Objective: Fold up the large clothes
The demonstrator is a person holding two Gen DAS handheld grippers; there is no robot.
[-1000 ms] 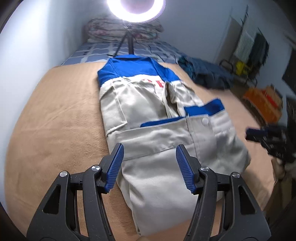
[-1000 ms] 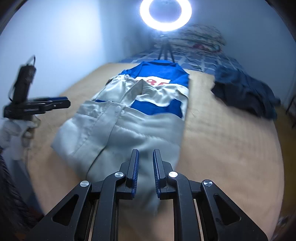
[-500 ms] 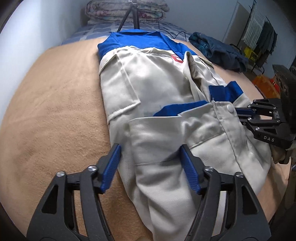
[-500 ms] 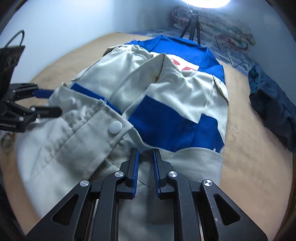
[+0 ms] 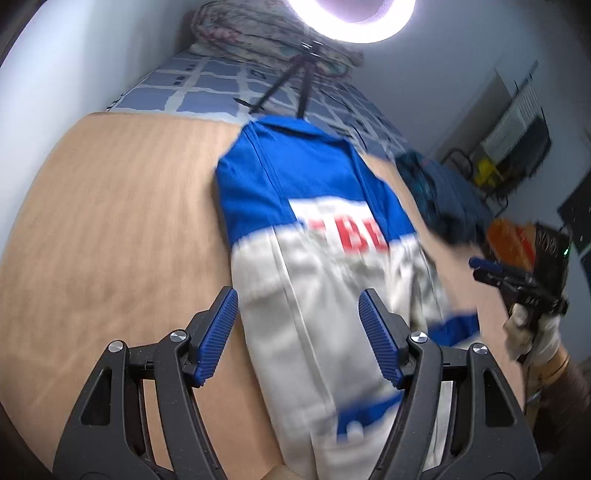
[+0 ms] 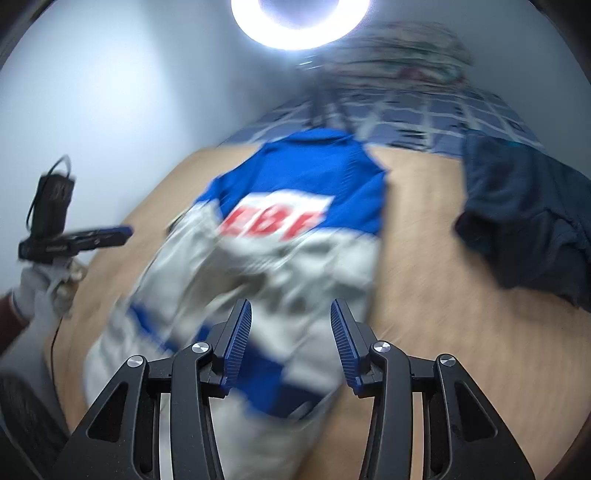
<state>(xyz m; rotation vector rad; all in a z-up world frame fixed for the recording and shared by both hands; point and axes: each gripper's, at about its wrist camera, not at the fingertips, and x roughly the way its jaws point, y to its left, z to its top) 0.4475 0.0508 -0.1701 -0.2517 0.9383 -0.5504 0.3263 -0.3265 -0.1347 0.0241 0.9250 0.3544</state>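
Count, both wrist views:
- One grey-white and blue work jacket with red lettering, lying on the tan blanket; one blanket.
- One dark navy crumpled garment.
- One lit white ring lamp on a black tripod.
- Two black grippers with blue pads: left gripper, right gripper.
- Folded patterned quilts: blurred, number unclear.

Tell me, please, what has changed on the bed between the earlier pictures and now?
The right hand-held gripper has just opened its jaws; nothing is between them. Both views drew back from the grey and blue jacket, so the ring light is seen again. The left hand-held gripper remains open and empty. The jacket still lies folded on the tan blanket, and the dark garment is still beside it.
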